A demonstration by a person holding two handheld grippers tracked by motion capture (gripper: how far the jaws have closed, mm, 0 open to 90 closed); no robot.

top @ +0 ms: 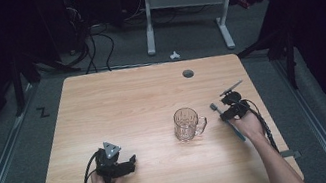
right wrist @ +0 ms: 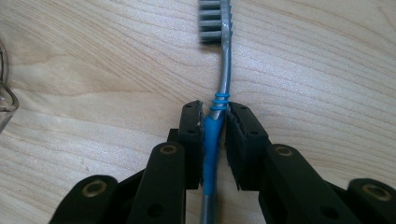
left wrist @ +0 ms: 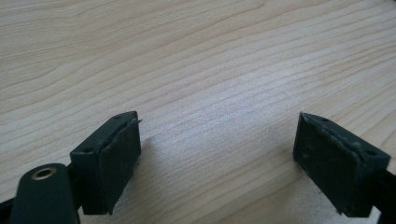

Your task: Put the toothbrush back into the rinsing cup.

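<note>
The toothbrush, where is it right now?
In the high view, the toothbrush lies on the table's right side, just right of the glass mug, between the right gripper's jaws.

Grey toothbrush (right wrist: pixel 223 70) with blue grip, clear glass mug (top: pixel 187 123), pale woodgrain table (top: pixel 126 98).

Black grippers: 2 padded fingers (left wrist: pixel 116 158), brass rivets, trailing cables.

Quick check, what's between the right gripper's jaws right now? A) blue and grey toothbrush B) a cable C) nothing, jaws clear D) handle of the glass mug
A. In the right gripper view the right gripper has its pads closed on the blue grip section of the toothbrush, whose bristle head points away over the table; the glass mug stands apart to the side, untouched.
</note>
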